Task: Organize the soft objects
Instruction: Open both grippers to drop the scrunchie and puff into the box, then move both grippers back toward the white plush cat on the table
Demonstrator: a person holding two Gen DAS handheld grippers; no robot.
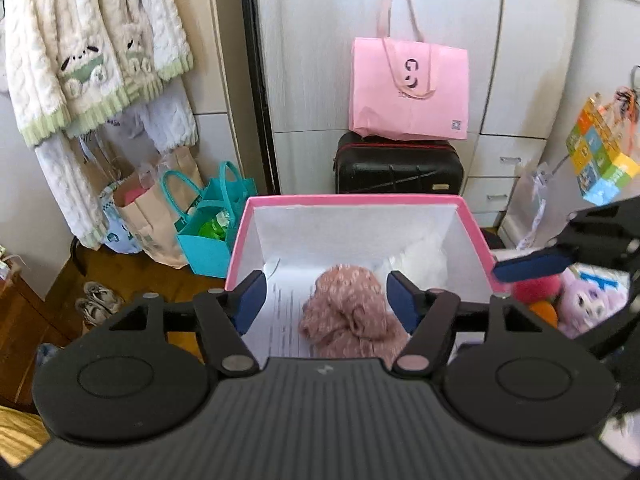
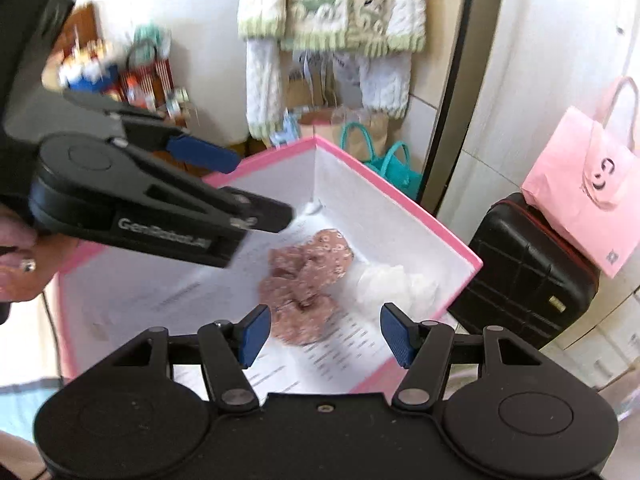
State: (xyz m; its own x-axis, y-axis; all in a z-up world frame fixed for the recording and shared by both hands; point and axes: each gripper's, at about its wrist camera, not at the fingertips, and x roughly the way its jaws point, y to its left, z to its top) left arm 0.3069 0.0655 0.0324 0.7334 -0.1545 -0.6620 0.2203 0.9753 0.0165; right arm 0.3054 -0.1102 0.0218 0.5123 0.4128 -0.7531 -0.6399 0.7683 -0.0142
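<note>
A pink-rimmed white box [image 1: 352, 199] [image 2: 404, 196] holds a crumpled dusty-pink patterned cloth [image 1: 352, 312] [image 2: 308, 280] and a white soft item [image 1: 424, 260] [image 2: 396, 284] lying on printed paper. My left gripper [image 1: 326, 298] is open and empty just above the pink cloth; it also shows in the right wrist view [image 2: 248, 188] over the box's left side. My right gripper [image 2: 326, 334] is open and empty over the box's near edge; one of its blue fingers [image 1: 532, 264] shows at the box's right. Plush toys [image 1: 576, 304] lie right of the box.
A black suitcase [image 1: 400, 168] with a pink tote bag [image 1: 408, 88] on it stands behind the box against white cabinets. Teal bags [image 1: 212, 220] and paper bags sit on the floor at left under a hanging cream sweater [image 1: 88, 48]. Shoes [image 1: 98, 300] lie on the wooden floor.
</note>
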